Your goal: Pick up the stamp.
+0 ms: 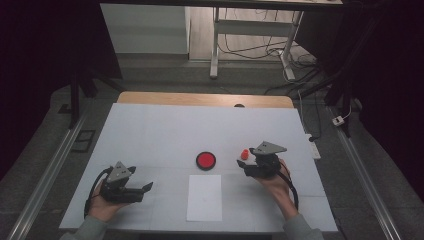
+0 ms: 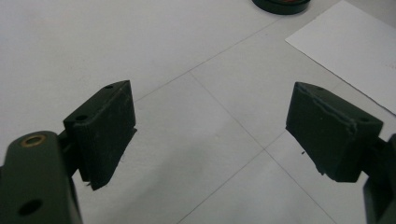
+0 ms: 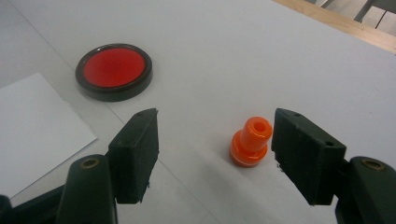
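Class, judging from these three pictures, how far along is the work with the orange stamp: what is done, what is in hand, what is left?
Nothing looks finished: the white paper is unmarked. In hand: the right tool, jaws open, is around the orange stamp, which stands upright on the table, not yet gripped. The left tool is open over bare table. Probably left: gripping the stamp, perhaps pressing it on the red ink pad, then the paper.

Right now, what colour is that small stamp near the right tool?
Orange stamp, clearest in the right gripper view.
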Available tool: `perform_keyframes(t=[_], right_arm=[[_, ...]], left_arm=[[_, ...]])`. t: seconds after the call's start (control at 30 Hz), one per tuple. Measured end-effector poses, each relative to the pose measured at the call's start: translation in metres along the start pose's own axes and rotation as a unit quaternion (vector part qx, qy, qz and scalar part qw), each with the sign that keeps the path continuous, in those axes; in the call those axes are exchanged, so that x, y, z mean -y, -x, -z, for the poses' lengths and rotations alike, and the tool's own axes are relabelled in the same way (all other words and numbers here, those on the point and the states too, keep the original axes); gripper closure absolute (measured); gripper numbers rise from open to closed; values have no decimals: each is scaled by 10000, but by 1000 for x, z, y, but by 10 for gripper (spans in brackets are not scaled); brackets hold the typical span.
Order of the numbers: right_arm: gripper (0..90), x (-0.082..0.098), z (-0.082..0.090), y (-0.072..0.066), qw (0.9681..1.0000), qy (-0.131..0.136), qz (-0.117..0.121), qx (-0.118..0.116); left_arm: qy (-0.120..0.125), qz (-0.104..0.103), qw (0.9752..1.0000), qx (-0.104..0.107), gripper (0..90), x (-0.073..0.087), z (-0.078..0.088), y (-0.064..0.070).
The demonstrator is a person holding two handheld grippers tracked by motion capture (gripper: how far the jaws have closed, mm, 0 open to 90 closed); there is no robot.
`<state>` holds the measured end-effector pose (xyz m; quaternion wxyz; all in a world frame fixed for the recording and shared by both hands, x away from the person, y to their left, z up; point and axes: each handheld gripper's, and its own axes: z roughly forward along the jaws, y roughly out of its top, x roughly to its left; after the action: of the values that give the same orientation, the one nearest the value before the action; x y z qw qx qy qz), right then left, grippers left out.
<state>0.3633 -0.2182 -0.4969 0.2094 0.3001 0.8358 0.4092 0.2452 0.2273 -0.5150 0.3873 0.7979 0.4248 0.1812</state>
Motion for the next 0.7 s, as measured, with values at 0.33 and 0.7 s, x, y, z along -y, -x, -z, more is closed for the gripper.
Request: perform_keyframes(t=[0.33, 0.7], right_arm=[[327, 0, -13, 5, 9998, -112, -91, 127], [361, -1, -28, 13, 9991, -191, -168, 346]], left_arm=[[-13, -4, 10000, 18, 160, 0, 0, 0], [-14, -28, 10000, 40, 160, 0, 0, 1]])
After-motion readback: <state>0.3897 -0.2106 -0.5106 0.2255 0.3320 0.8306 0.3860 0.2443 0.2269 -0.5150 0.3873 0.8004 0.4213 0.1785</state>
